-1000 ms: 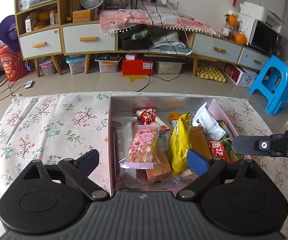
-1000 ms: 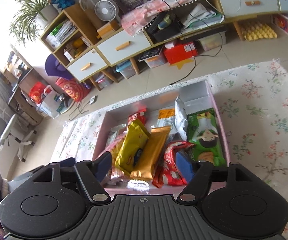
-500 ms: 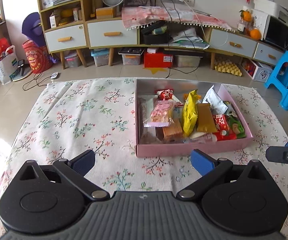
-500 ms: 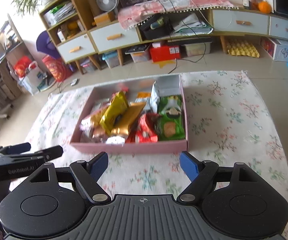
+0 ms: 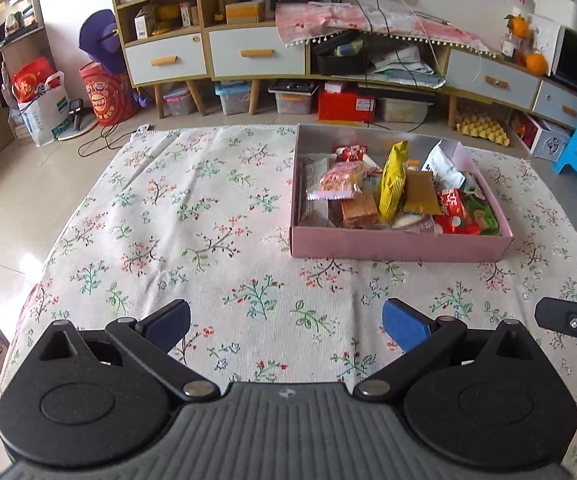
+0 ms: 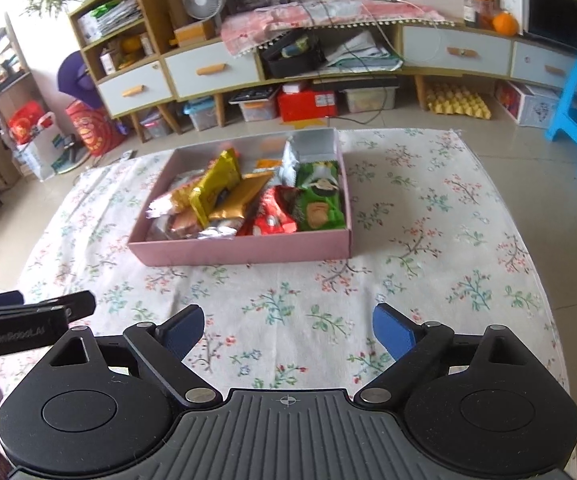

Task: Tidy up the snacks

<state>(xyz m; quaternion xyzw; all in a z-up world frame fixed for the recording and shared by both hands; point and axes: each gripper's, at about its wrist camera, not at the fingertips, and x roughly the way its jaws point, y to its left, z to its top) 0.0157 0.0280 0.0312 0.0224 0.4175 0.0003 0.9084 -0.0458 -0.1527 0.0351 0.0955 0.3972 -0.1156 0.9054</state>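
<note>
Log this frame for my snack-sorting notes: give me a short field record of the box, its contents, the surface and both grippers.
surface: floral tablecloth
container: pink box, open top, on the cloth
contents: mixed snack packets, among them a yellow packet, a green packet and a red packet
loose snacks on cloth: none visible
left gripper: fingers wide, nothing between them
right gripper: fingers opening, nothing between them

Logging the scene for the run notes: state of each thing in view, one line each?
Left tongs: open, nothing between them, over the tablecloth.
Right tongs: opening, nothing between them.
Pink box: lidless, upright on the tablecloth, full of snacks.
Yellow packet: standing on edge in the box.
Green packet: lying flat against the box's right wall.
Tablecloth: spread flat, no snacks lying on it.
</note>
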